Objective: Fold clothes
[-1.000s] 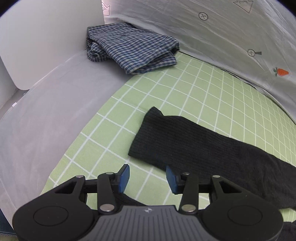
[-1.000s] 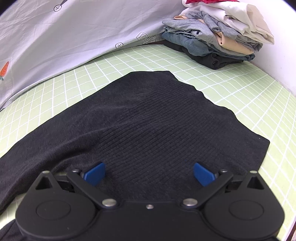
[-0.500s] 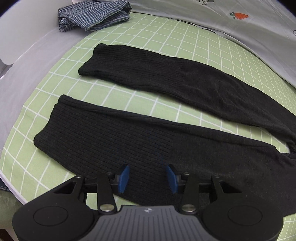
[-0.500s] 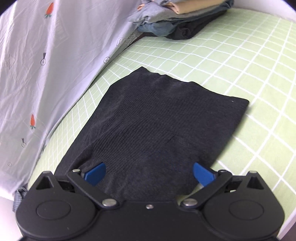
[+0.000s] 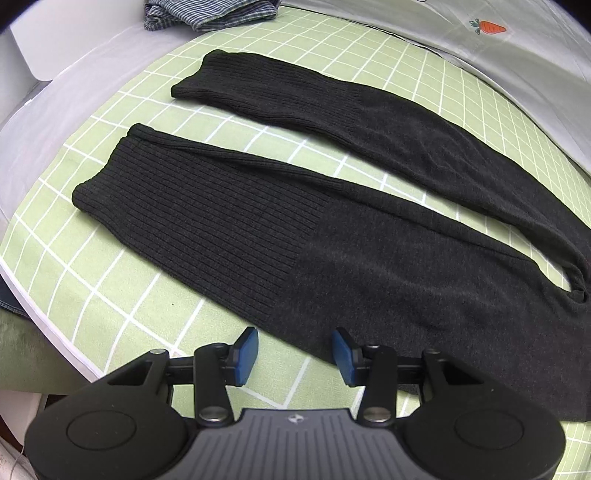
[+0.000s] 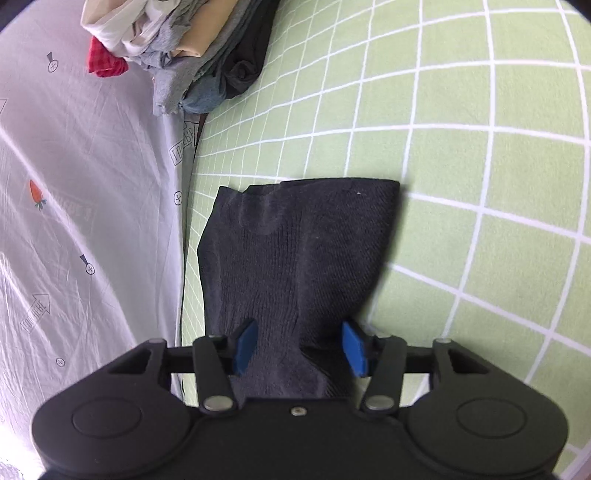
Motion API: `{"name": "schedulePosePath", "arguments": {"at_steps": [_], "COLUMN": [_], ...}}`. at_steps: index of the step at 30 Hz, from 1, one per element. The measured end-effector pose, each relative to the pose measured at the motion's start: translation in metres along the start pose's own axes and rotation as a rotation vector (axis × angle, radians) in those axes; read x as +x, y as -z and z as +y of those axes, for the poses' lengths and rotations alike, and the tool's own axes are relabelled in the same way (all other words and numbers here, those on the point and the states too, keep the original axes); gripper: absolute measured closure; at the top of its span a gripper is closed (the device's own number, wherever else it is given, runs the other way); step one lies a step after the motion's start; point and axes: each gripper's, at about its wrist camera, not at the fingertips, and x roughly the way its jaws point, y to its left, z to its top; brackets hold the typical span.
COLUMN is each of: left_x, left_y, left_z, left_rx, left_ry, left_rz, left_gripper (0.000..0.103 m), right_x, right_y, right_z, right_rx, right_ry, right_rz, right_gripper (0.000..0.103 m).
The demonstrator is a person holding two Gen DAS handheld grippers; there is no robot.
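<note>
Left tongs (image 5: 293, 350): blue pads apart, empty, hovering over the near edge of the garment; nothing between them.

Right tongs (image 6: 301, 347): blue pads apart, straddling a raised bunch of dark fabric at the waist end; the pads do not appear to press on it, so no grip is judged.

Black ribbed-knit pair of leggings (image 5: 332, 229): laid lengthwise on the green bed sheet with white grid lines (image 5: 122, 295). Near leg flat, its ribbed cuff at the left; far leg (image 5: 351, 107) lying apart from it with a strip of sheet showing between, the two joining at the right. Waist end (image 6: 295, 251) in the right wrist view, slightly rumpled, flat edge at the far side.

Progress: spread out only; no fold visible. Remaining, by judgement: bring one leg over the other, then fold along the length.

Folded blue-and-white checked garment (image 5: 207, 14): far left, beyond the leggings.

Stack of folded mixed clothes (image 6: 177, 55): far side, at the edge of the pale grey printed sheet with carrot motifs (image 6: 74, 221).
</note>
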Motion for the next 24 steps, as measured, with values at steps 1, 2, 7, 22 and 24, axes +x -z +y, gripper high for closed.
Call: {"name": "schedulePosePath", "arguments": {"at_steps": [1, 2, 7, 22, 24], "left_x": [-0.001, -0.002, -0.005, -0.012, -0.008], "left_y": [0.001, 0.001, 0.001, -0.028, -0.032], "left_z": [0.001, 0.003, 0.019, 0.111, 0.116], "left_rx": [-0.009, -0.015, -0.061, -0.409, -0.411], "left_ry": [0.000, 0.001, -0.019, -0.025, -0.041], "left_rz": [-0.001, 0.000, -0.006, -0.090, -0.091], "left_gripper": [0.057, 0.057, 0.057, 0.057, 0.057], "right_x": [0.003, 0.007, 0.022, 0.028, 0.028], "right_y": [0.001, 0.002, 0.007, 0.013, 0.014], "right_z": [-0.001, 0.000, 0.013, 0.026, 0.027], "right_rx": [0.013, 0.018, -0.020, -0.086, -0.091], "right_ry": [-0.009, -0.014, 0.017, 0.128, 0.135], "right_rz": [0.007, 0.015, 0.045, -0.003, -0.011], "right_gripper": [0.058, 0.060, 0.071, 0.092, 0.092]}}
